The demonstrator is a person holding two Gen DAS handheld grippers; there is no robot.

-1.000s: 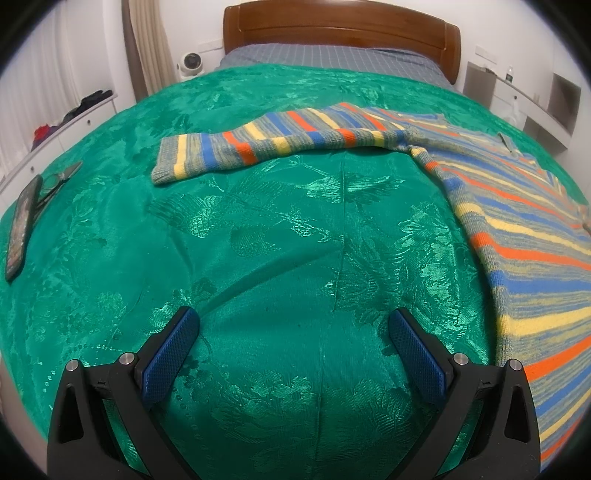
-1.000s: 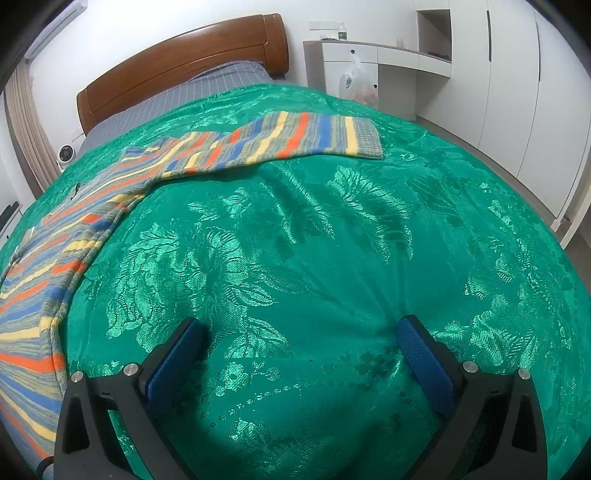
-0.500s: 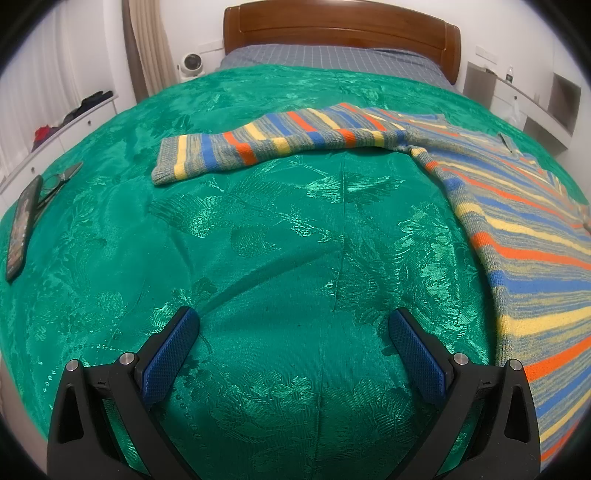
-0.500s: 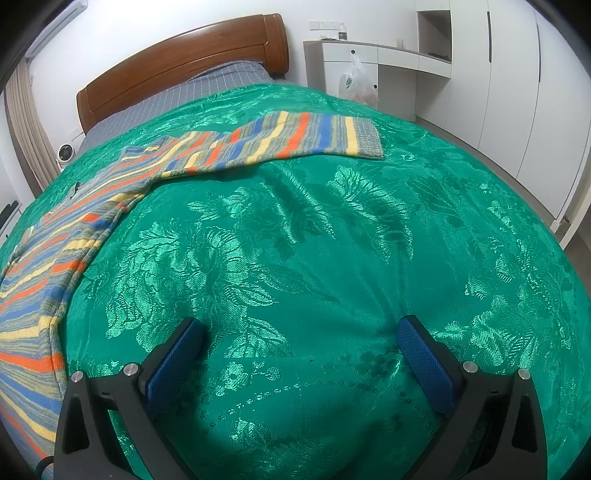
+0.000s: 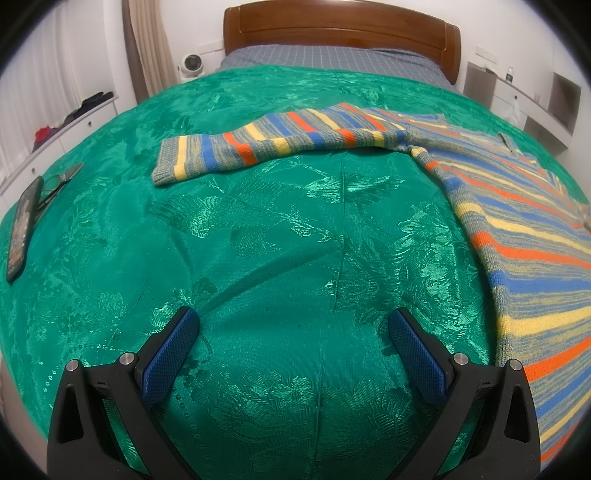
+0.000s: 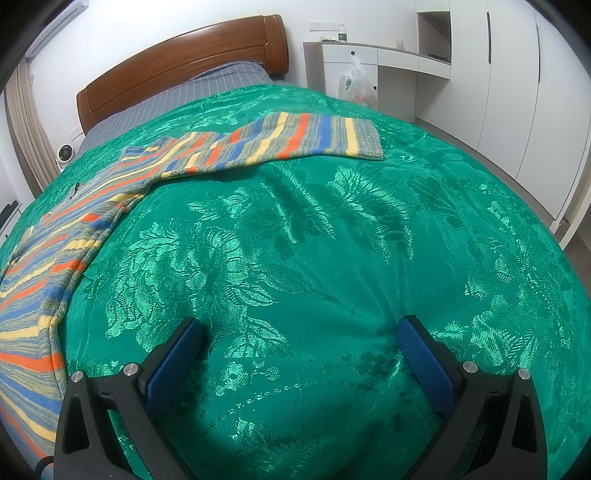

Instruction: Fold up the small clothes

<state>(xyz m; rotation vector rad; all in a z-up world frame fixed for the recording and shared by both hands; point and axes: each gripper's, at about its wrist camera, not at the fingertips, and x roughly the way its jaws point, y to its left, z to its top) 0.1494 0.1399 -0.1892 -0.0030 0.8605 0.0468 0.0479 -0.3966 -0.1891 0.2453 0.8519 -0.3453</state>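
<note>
We see a striped knit sweater spread flat on a bed covered by a shiny green floral bedspread. Its bands run blue, orange, yellow and grey.

From the left wrist view, the left gripper sits low and central with its jaws spread wide, holding nothing; only green fabric shows between its blue pads. The sweater's body lies to the right of this gripper, running from the right pad's side up and away toward the headboard. One sleeve stretches leftward across the bed well ahead of the gripper, its grey cuff pointing left. The gripper is apart from the sweater.

From the right wrist view, the right gripper is likewise spread wide and empty over bare bedspread. Here the sweater lies to the left, its near edge beside the left finger. The other sleeve reaches rightward far ahead, ending in a grey cuff.

At the far left of the left wrist view, a dark phone and a pair of small scissors rest on the bedspread, well apart from the sweater. A white plastic bag hangs on white cabinets beyond the bed.
</note>
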